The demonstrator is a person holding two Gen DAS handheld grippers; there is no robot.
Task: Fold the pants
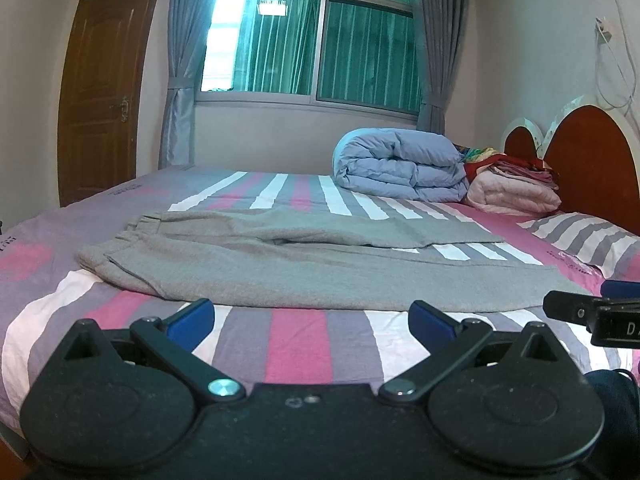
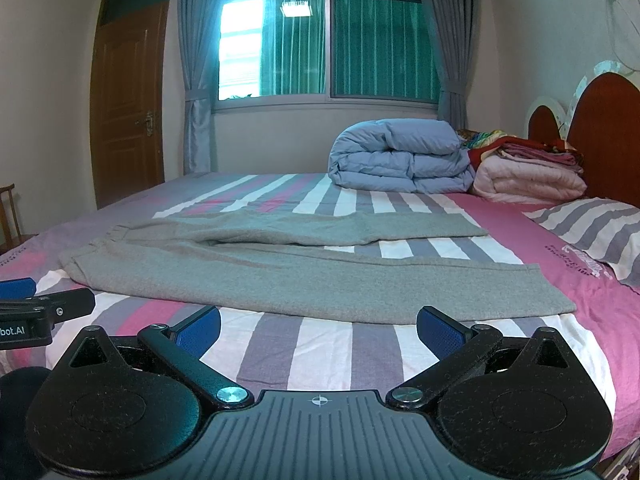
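Grey pants flat across striped bed, legs splayed. Left hand-held gripper and right hand-held gripper wide open, empty, short of near leg. Pinch hem and waistband; bring near leg over far.

A curtained window glows behind the striped bed, beside a brown door.

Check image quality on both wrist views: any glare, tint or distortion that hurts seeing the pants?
Left wrist: window blown out at its left pane, teal cast on the glass, door bowed by the fisheye; pants evenly lit and sharp. Right wrist: same window glare, dark vignette in the corners; pants clear, no motion blur.
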